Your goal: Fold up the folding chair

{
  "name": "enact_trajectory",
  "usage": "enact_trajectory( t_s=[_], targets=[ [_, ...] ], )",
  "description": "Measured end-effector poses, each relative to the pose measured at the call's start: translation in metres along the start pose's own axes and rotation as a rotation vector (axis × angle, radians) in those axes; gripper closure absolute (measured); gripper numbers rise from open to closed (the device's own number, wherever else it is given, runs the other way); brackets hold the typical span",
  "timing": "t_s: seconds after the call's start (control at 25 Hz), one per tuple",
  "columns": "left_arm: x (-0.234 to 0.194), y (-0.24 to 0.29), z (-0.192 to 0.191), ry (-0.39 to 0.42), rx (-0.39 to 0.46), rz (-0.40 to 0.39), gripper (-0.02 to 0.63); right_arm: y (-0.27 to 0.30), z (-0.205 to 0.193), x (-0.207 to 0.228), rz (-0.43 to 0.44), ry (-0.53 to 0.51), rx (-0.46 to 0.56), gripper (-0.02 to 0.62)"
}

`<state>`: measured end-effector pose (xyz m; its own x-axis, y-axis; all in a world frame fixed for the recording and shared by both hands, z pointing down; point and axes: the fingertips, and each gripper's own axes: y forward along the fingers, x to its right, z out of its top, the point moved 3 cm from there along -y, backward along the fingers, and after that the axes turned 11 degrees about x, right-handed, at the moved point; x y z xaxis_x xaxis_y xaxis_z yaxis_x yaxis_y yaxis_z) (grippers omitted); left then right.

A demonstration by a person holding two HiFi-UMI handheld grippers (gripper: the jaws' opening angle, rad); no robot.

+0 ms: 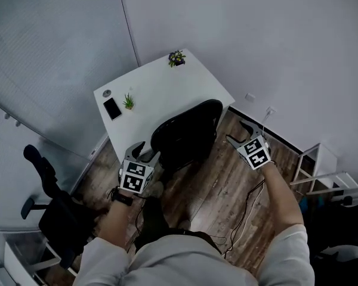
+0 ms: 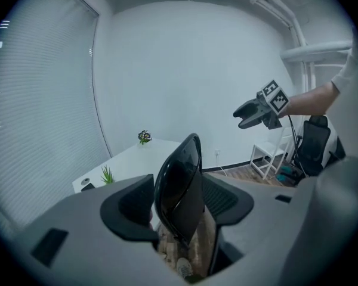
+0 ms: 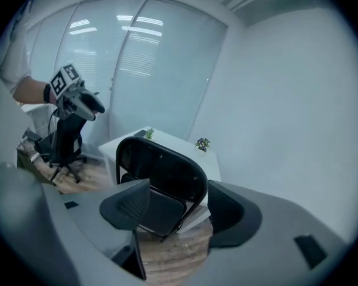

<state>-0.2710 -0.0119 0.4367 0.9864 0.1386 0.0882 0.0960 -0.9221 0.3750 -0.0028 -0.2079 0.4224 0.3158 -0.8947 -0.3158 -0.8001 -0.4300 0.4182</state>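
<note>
**The folding chair [image 1: 188,133], flanked and not gripped**

The left gripper [image 1: 148,152] is just beside the chair's near edge. Its jaws are apart and hold nothing, and the chair shows edge-on beyond them. The black folding chair stands between the two tongs, against a white desk [image 1: 161,91]. The right gripper [image 1: 237,131] is also parted and empty, clear of the chair's other side.

The folding chair [image 1: 188,133] stood between the left gripper [image 1: 146,152] and the right gripper [image 1: 237,131], slightly ahead of both. Beyond it was the table [image 1: 161,82], bearing a phone [image 1: 112,108], a plant [image 1: 129,102] and, at its far corner, seemingly flowers [image 1: 176,58]. An office chair [image 1: 53,207] stood left of the left gripper, a stool [image 1: 319,165] right of the right.
</note>
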Motion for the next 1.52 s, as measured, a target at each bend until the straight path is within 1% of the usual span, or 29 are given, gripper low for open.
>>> enact_trajectory(
  t_s=[0.12,0.24,0.32,0.44,0.52,0.64,0.88,1.04,1.2,1.28,1.36,1.44,1.52],
  targets=[
    [0.022,-0.026,-0.007,-0.020,0.008,0.030,0.351,-0.028,-0.003,-0.015,-0.032,0.076,0.031,0.282],
    [0.032,-0.046,-0.012,-0.047,0.022,0.056,0.353,-0.048,-0.008,-0.025,-0.079,0.131,0.058,0.282],
    [0.037,-0.059,-0.014,-0.065,0.046,0.069,0.353,-0.061,-0.008,-0.035,-0.113,0.145,0.080,0.282],
    [0.043,-0.074,-0.012,-0.078,0.103,0.081,0.357,-0.079,-0.003,-0.052,-0.163,0.173,0.122,0.284],
    [0.049,-0.084,-0.012,-0.092,0.141,0.075,0.360,-0.089,0.002,-0.065,-0.194,0.200,0.159,0.285],
    [0.057,-0.098,-0.012,-0.103,0.172,0.054,0.362,-0.104,0.011,-0.087,-0.227,0.239,0.212,0.290],
    [0.059,-0.122,-0.008,-0.119,0.233,0.022,0.364,-0.128,0.037,-0.134,-0.285,0.246,0.278,0.311],
    [0.055,-0.143,-0.010,-0.142,0.257,0.015,0.387,-0.145,0.054,-0.169,-0.328,0.272,0.315,0.337],
    [0.053,-0.165,-0.007,-0.139,0.286,0.013,0.416,-0.163,0.064,-0.197,-0.368,0.292,0.338,0.368],
    [0.052,-0.176,-0.007,-0.136,0.295,0.015,0.430,-0.170,0.066,-0.208,-0.383,0.306,0.344,0.386],
    [0.051,-0.185,-0.007,-0.135,0.305,0.021,0.451,-0.176,0.067,-0.215,-0.397,0.316,0.350,0.426],
    [0.051,-0.193,-0.007,-0.129,0.315,0.027,0.474,-0.180,0.068,-0.221,-0.416,0.328,0.352,0.452],
    [0.050,-0.202,-0.006,-0.112,0.330,0.038,0.502,-0.184,0.069,-0.224,-0.434,0.344,0.358,0.466]
  ],
)
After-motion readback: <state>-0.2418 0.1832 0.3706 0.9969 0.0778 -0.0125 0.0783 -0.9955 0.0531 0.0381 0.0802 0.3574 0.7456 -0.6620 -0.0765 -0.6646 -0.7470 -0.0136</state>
